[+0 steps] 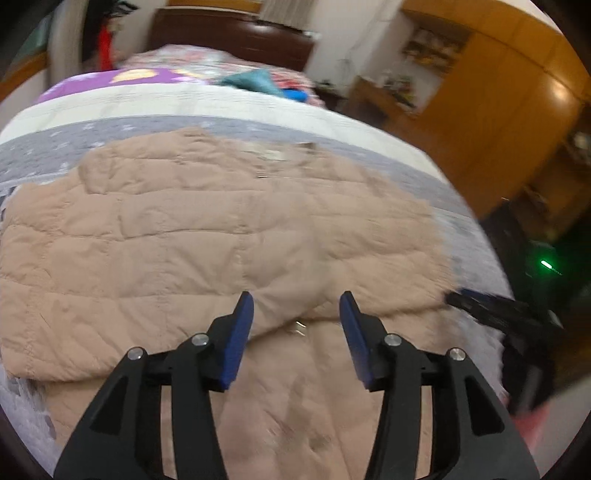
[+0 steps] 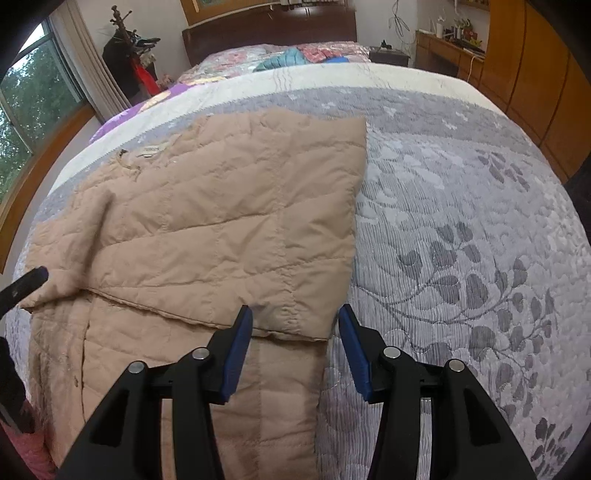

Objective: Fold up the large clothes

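A beige quilted jacket [image 2: 221,221] lies spread on the grey leaf-patterned bedspread [image 2: 461,229], with its upper part folded over the lower part. My right gripper [image 2: 295,312] stands open just above the folded flap's near right corner, its pads not pressing the cloth. In the left wrist view the jacket [image 1: 184,229] fills the middle, and my left gripper [image 1: 297,299] is open over the flap's near edge with nothing gripped. The right gripper [image 1: 491,306] shows at the jacket's right edge. One black finger of the left gripper [image 2: 26,282] shows at the flap's left corner.
A dark headboard [image 2: 269,33] and a pile of colourful bedding and clothes [image 2: 295,55] are at the bed's far end. Wooden wardrobes [image 2: 535,74] and a desk stand on the right. A window [image 2: 33,103] and a coat stand [image 2: 129,55] are on the left.
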Action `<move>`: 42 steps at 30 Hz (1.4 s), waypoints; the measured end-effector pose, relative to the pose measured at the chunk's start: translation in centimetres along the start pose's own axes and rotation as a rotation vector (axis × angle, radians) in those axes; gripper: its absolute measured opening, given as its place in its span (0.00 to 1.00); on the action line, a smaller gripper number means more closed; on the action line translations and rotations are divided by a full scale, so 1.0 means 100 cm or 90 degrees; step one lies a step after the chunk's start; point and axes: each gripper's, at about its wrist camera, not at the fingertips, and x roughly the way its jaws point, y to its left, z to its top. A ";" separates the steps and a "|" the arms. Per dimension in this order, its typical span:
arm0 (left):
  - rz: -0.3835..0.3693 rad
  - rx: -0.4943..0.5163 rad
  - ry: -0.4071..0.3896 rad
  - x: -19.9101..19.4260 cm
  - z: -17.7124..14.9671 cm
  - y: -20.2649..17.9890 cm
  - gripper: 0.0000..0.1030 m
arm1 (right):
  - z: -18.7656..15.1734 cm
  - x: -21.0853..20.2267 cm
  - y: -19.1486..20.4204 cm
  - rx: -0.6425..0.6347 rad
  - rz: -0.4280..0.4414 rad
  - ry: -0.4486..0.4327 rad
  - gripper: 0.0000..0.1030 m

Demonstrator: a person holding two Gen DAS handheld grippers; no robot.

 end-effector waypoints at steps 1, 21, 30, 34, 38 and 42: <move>-0.006 0.000 -0.003 -0.006 -0.002 0.001 0.47 | 0.001 -0.003 0.004 -0.005 0.003 -0.001 0.47; 0.246 -0.095 0.055 0.006 0.001 0.129 0.45 | 0.047 0.053 0.178 -0.117 0.164 0.139 0.47; 0.237 -0.101 0.051 0.008 -0.001 0.127 0.45 | 0.053 0.071 0.208 -0.129 0.189 0.153 0.28; 0.217 -0.107 0.047 -0.002 0.000 0.124 0.45 | 0.054 0.064 0.212 -0.139 0.218 0.138 0.09; 0.166 -0.105 -0.018 -0.041 0.010 0.117 0.45 | 0.063 0.036 0.194 -0.129 0.241 0.089 0.07; 0.185 -0.098 -0.073 -0.067 0.021 0.115 0.45 | 0.075 0.003 0.164 -0.114 0.230 0.038 0.07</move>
